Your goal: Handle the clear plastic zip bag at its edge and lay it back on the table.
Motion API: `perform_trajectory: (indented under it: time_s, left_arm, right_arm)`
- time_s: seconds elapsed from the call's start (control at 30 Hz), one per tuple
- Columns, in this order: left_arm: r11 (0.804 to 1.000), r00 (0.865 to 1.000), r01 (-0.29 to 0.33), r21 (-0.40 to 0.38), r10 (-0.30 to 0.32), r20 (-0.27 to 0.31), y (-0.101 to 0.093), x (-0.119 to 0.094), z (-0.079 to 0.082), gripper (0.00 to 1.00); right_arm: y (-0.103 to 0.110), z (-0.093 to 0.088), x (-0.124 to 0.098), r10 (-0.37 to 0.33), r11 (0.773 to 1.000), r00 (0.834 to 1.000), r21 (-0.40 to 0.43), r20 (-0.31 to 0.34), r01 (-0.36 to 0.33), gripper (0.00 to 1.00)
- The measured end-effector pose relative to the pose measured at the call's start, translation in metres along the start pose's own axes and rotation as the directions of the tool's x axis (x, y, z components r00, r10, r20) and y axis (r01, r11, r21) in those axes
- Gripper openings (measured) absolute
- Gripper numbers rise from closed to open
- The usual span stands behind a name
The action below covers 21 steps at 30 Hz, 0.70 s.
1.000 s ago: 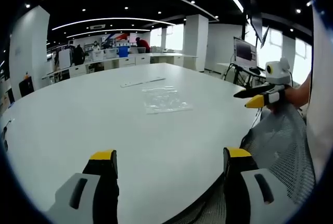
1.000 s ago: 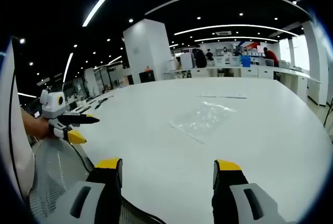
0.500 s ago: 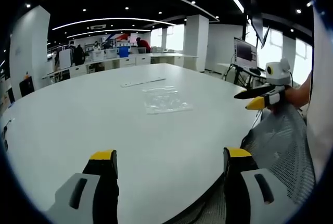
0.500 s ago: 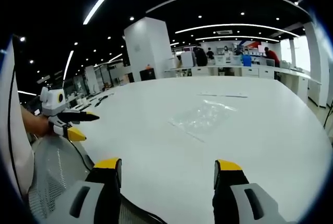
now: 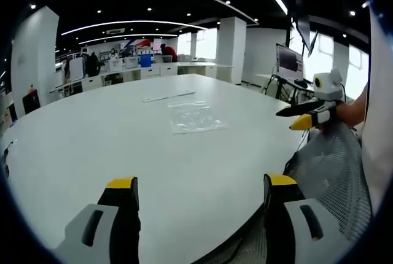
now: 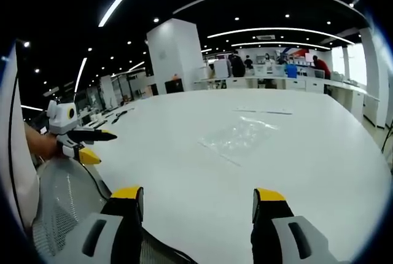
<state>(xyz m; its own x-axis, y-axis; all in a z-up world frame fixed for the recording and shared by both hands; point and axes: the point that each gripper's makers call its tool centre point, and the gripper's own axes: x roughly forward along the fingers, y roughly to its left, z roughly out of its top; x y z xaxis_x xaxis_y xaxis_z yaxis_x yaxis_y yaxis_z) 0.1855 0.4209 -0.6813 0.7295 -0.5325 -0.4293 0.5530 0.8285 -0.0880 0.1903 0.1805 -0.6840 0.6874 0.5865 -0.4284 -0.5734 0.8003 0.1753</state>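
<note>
A clear plastic zip bag (image 5: 195, 118) lies flat on the white table (image 5: 92, 129), well ahead of both grippers; the right gripper view has the bag (image 6: 239, 138) at centre right. My left gripper (image 5: 199, 185) hovers open over the table's near edge, nothing between its yellow-tipped jaws. My right gripper (image 6: 196, 193) is open too, at the near edge with nothing in it. In each view the other gripper appears at the side, held by a hand: the right gripper (image 5: 302, 115) at the right, the left gripper (image 6: 90, 145) at the left.
A long thin clear strip (image 5: 168, 96) lies on the table beyond the bag. A grey mesh chair back (image 5: 328, 172) stands by the table's near edge. Desks, monitors and people stand far behind in the office.
</note>
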Motion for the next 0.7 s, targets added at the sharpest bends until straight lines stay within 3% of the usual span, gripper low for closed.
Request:
perform_trajectory:
  time_s: [0.7]
  left_arm:
    - [1.000,1.000,-0.004,-0.002,0.004,0.002,0.0021,0.0004,-0.0005,0.81]
  right_arm:
    - [0.0008,-0.0028,0.0009,0.003,1.000,1.000,-0.008,-0.020,-0.003,0.71]
